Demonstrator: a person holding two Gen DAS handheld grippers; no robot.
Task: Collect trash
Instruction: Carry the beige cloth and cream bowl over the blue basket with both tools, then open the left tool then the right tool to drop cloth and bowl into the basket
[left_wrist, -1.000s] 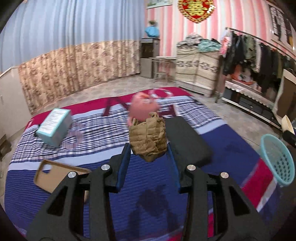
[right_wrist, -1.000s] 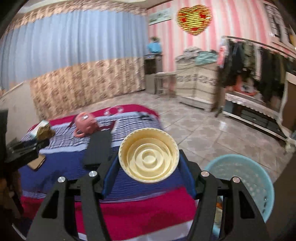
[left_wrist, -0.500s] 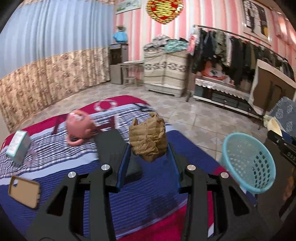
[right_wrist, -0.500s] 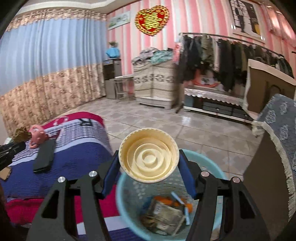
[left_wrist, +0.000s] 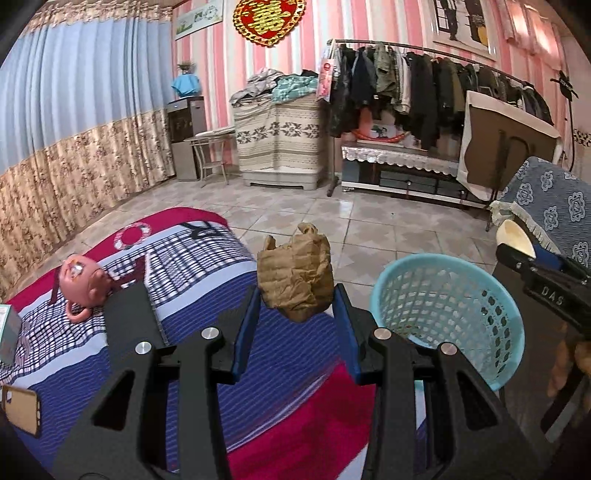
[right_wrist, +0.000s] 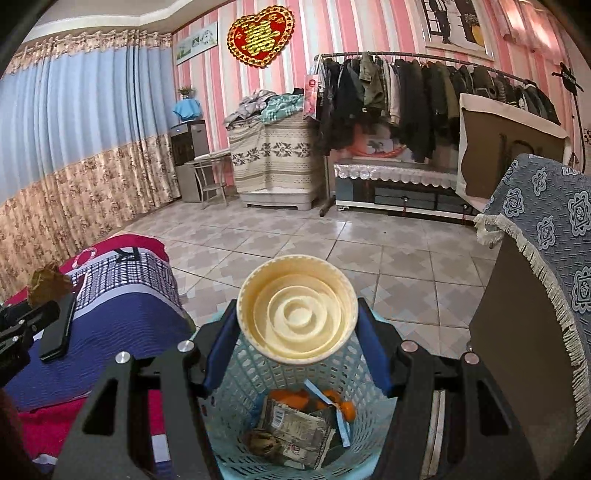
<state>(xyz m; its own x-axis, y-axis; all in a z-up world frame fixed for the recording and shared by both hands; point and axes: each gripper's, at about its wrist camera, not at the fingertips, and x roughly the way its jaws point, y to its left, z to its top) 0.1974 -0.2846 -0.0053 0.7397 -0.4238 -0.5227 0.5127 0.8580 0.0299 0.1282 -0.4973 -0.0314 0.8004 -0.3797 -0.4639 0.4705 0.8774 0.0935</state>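
My left gripper (left_wrist: 295, 297) is shut on a crumpled brown paper bag (left_wrist: 295, 273), held above the bed's right end, left of the light blue mesh basket (left_wrist: 456, 304). In the right wrist view my right gripper (right_wrist: 297, 326) is shut on a cream ribbed paper cup (right_wrist: 297, 314), its mouth facing the camera, directly over the basket (right_wrist: 236, 387). Inside the basket lie orange peel (right_wrist: 291, 398), a crumpled wrapper (right_wrist: 295, 432) and other scraps. The left wrist view shows the right gripper (left_wrist: 535, 273) at its right edge with the cup (left_wrist: 515, 238).
The bed (left_wrist: 184, 354) has a blue, red and striped cover with a pink toy (left_wrist: 83, 286), a black flat case (left_wrist: 131, 317), a tan phone case (left_wrist: 20, 410) and a teal box (left_wrist: 7, 328). A cloth-covered cabinet (right_wrist: 535, 258) stands right of the basket. Tiled floor (right_wrist: 314, 236) lies beyond.
Both grippers swung right, away from the bed toward the basket. The cup now hangs over the basket's opening, and the bag has come up beside the basket. Both grips are unchanged.
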